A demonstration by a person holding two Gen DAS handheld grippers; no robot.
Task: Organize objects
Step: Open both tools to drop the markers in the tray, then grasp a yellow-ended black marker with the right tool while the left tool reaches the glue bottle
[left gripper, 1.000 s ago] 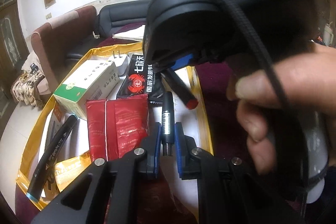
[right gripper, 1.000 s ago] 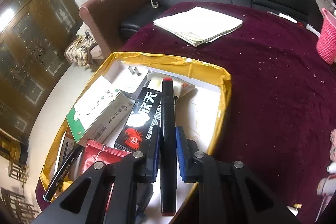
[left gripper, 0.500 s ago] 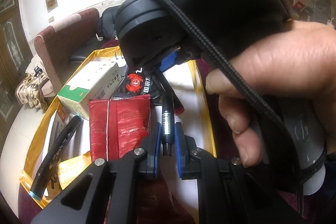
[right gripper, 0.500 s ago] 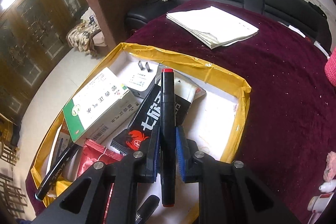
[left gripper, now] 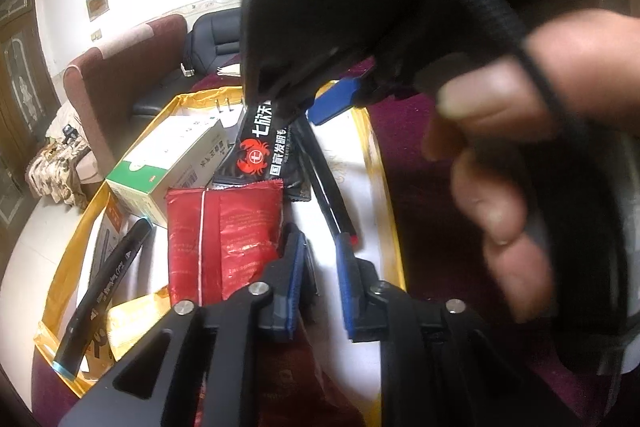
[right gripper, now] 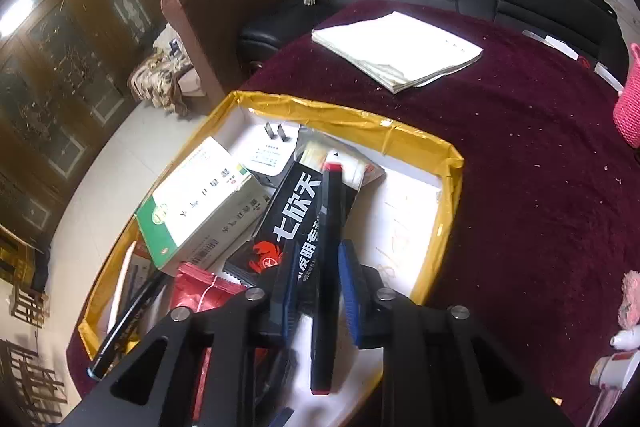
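Your left claw [left gripper: 318, 267]: fingers spread, nothing between them, poised over the white floor of the gold-rimmed box [left gripper: 384, 195].

Your right claw [right gripper: 318, 279]: fingers spread; the black marker with red ends [right gripper: 326, 267] lies between the pads, which no longer press it. In the left view the same marker [left gripper: 324, 179] slants down from under the right claw's body toward the left claw's tip.

Contents of the box [right gripper: 344, 115], outward from the claws:
- red foil pouch [left gripper: 222, 227], beside the left claw;
- black packet with a red crab [right gripper: 296, 211], under the marker;
- green-and-white carton [right gripper: 200, 203], left of the packet;
- white plug adapter [right gripper: 268, 151], at the far end;
- black pen with a teal end [left gripper: 104, 295], along the left wall.

The box sits on a counter under a maroon cloth [right gripper: 540, 167], with a stack of white papers [right gripper: 396, 51] beyond.
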